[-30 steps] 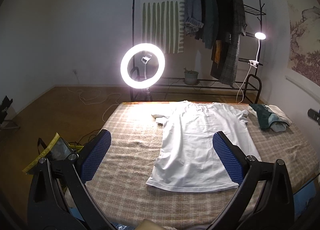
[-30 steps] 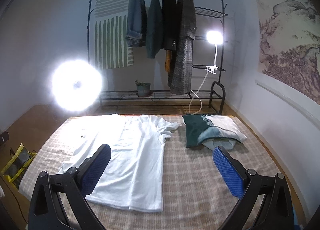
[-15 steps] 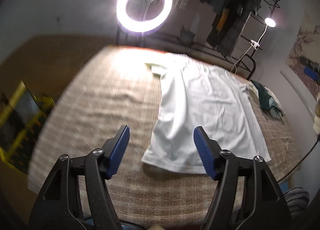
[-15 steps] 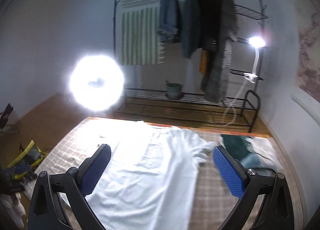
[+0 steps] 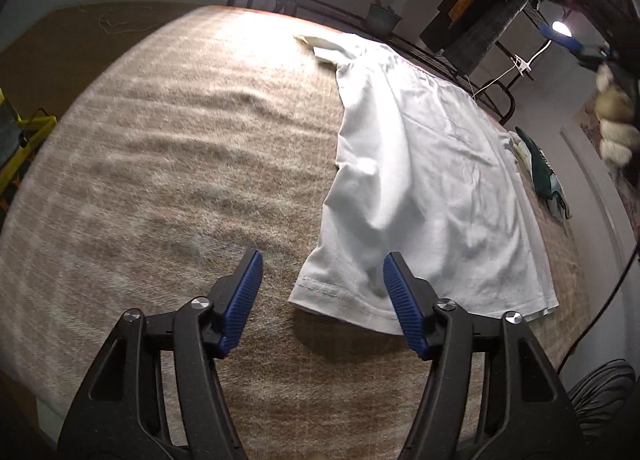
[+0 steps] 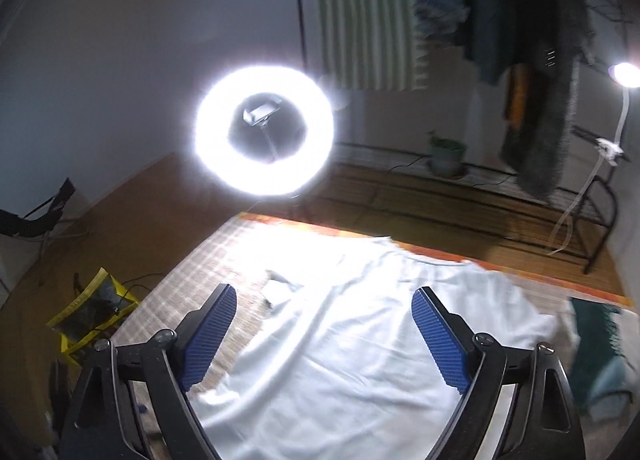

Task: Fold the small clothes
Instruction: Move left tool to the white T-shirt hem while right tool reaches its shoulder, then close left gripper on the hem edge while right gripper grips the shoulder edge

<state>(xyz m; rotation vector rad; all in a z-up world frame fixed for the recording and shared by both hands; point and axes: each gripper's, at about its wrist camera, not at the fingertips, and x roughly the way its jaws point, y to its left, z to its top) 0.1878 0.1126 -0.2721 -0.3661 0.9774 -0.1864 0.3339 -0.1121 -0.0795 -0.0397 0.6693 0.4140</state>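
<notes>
Left claw (image 5: 322,292) spread wide above white shirt (image 5: 420,188) hem; right claw (image 6: 324,340) spread, empty.

The room is dim. The ring light (image 6: 264,131) flares with glare, washing out the white T-shirt (image 6: 360,340). Both fisheye views are motion-blurred, edges bowed.

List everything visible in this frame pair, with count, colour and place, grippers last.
T-shirt: one, white, spread flat on the blanket.
Plaid blanket: one, beige, under the shirt.
Folded clothes: small pile, dark green and pale, right of the shirt.
Ring light: one, white, lit, beyond the far edge.
Clothes rack: one, black, hung with dark coats, back wall.
Potted plant: one, green, rack's lower shelf.
Clip lamp: one, white, lit, on rack.
Bag: one, yellow-trimmed, floor.
Left gripper: jaws open, blue pads, at hem corner.
Right gripper: jaws open, over shirt.
</notes>
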